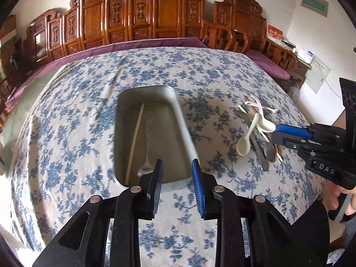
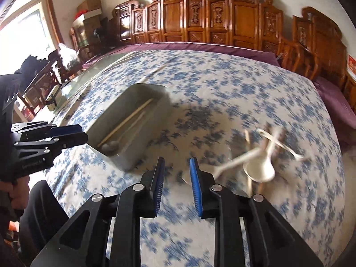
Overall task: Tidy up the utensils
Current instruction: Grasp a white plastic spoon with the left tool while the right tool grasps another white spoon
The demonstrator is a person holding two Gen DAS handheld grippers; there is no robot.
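Hovering over the near rim of the metal tray [image 1: 184, 131], the left gripper [image 1: 176, 166] has its jaws spread a little, with nothing between them but a view down into the tray. Inside the tray a pale chopstick [image 1: 135, 138] lies lengthwise near the left wall, and a metal spoon [image 1: 145, 155] lies just beside it, its bowl toward the near end. The tray sits on a blue-flowered tablecloth [image 1: 77, 111]. To the right of the tray, well apart from it, the right gripper [image 2: 176, 164] hangs over bare cloth with its jaws also slightly parted and empty. Past that, further right of the tray, lies the loose pile of utensils [image 1: 258, 129]: white spoons [image 2: 260, 169] crossed over one another, metal spoons and chopsticks beneath them, blurred in the right wrist view. In the left wrist view the right gripper's fingertips [image 1: 289, 131] reach in from the right edge just beside this pile; whether they touch it cannot be told. Beyond the tray, at the far side of the table, a purple cloth [image 1: 144, 44] edges the flowered one, and behind it stands a row of carved wooden chairs [image 1: 164, 11] against the wall.
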